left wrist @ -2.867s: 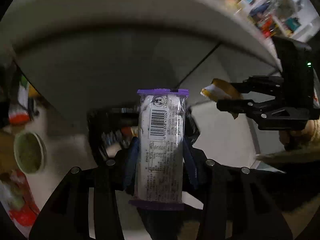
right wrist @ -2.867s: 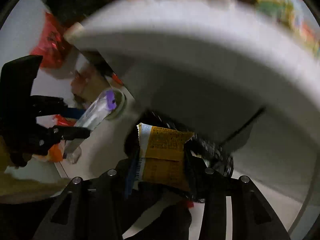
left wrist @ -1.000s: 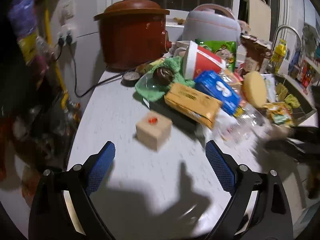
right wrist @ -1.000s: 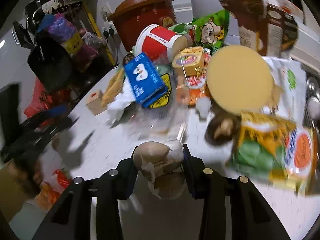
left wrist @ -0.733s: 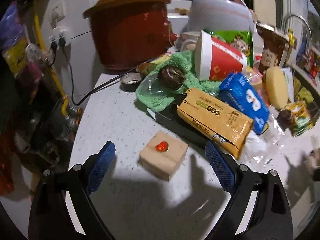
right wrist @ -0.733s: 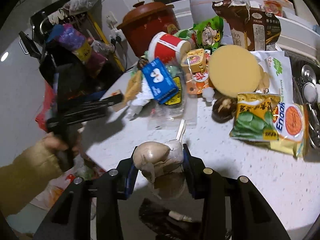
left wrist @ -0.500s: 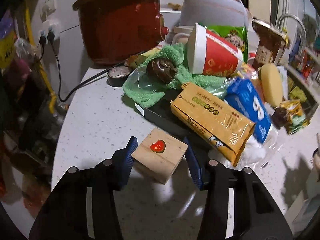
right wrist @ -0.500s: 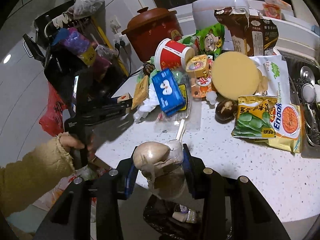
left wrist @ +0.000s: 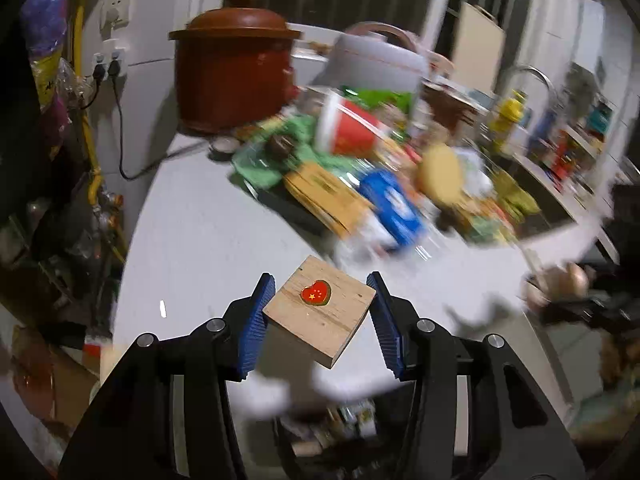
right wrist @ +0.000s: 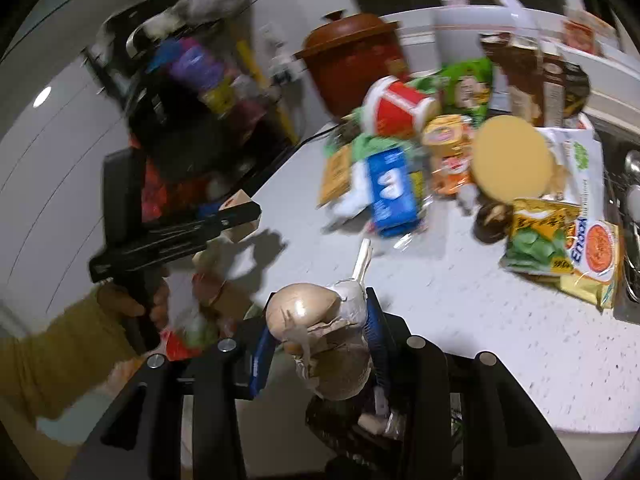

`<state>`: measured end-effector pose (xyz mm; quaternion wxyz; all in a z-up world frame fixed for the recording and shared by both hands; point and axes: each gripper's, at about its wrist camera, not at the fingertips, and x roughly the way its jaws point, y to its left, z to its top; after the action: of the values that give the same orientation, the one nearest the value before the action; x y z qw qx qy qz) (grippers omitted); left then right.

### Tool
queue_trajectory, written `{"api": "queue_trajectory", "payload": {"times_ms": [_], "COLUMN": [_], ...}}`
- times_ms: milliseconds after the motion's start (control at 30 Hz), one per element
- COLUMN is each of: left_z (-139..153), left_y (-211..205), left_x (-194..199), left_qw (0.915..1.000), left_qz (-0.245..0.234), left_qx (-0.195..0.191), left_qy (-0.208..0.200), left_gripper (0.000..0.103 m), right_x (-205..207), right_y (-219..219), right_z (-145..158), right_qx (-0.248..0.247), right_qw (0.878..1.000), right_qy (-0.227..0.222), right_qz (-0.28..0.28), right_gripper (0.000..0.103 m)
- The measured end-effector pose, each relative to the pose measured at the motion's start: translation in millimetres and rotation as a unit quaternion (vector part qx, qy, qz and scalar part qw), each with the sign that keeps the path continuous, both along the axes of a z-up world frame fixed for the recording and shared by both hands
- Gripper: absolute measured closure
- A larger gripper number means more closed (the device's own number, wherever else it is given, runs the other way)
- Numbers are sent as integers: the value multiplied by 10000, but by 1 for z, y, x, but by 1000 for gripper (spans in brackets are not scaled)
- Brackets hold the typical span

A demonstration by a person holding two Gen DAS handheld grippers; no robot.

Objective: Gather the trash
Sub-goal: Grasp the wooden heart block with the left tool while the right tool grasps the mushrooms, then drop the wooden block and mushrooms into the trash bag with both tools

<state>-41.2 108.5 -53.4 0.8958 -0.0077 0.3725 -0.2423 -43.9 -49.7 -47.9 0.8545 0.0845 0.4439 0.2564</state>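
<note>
**Wooden block pinched by its corners, garlic riding loose**

Left wrist: the left gripper (left wrist: 320,316) pinches the wooden block (left wrist: 320,314) corner-to-corner; it may twist free short of the bin (left wrist: 340,428) at 6 o'clock.

Right wrist: the right gripper (right wrist: 320,344) squeezes the garlic (right wrist: 320,332); papery skin could slip above the bin's rim (right wrist: 360,424).

Onion (right wrist: 308,312) clamped between right gripper (right wrist: 320,344) jaws

wood block (left wrist: 320,316) w/ heart sticker: tilted | mushroom (right wrist: 320,332): beige, upright
</note>
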Motion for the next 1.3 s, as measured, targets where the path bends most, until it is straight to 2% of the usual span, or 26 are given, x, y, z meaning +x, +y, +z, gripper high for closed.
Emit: {"api": "queue_trajectory", "payload": {"times_ms": [100,233,333,433,467,600,633,667,700,733,767,867,1000,1133,1200,1300], "left_z": [-14,-71,-131,-199,-224,-286,-302,-316,-323,-335,-341,-355,-346,-293,-256,-189], "left_y": [-6,-21,-38,-59,-66,-85,-90,-94,-94,-97,-96,-94,-84,-72,-68,-62], "left_x": [-49,-79,-87,-85,-82,-66,-60,-56,-52,-49,-46,-45,-48,-52,-57,-63], "left_qw": [9985,9908,9814,9688,9658,9554,9514,9470,9445,9409,9389,9298,9302,9452,9550,9701], "left_qz": [-297,-373,-436,-454,-410,-205,-167,-153,-121,-48,-16,2,82,114,75,111], "left_qx": [171,170,198,462,482,741,840,968,1100,1347,1454,1728,1679,1244,1116,882], "left_qy": [426,1292,1858,2391,2516,2850,2958,3059,3094,3108,3119,3250,3264,3017,2746,2258], "left_gripper": [56,56,56,56,56,56,52,42,37,31,30,29,29,29,29,21], "right_x": [-20,-40,-49,-50,-49,-44,-43,-41,-39,-37,-36,-33,-33,-37,-39,-37], "right_y": [10,14,14,10,9,8,6,4,2,1,-1,-8,-13,-12,-7,2], "right_z": [-11,-58,-120,-182,-197,-263,-276,-291,-301,-309,-314,-317,-300,-245,-191,-117], "right_qx": [-178,-355,-581,-726,-766,-1153,-1232,-1341,-1457,-1595,-1693,-1748,-1640,-1155,-738,-274], "right_qw": [9985,9927,9859,9781,9759,9696,9679,9647,9616,9594,9595,9585,9610,9729,9833,9936], "right_qy": [324,1002,1500,1939,2032,2157,2192,2263,2315,2304,2218,2203,2179,1981,1660,1061], "right_qz": [406,572,456,237,199,19,-45,-141,-233,-331,-392,-472,-455,-297,-41,289], "right_gripper": [62,62,62,62,62,62,60,55,41,33,32,29,29,29,29,25]}}
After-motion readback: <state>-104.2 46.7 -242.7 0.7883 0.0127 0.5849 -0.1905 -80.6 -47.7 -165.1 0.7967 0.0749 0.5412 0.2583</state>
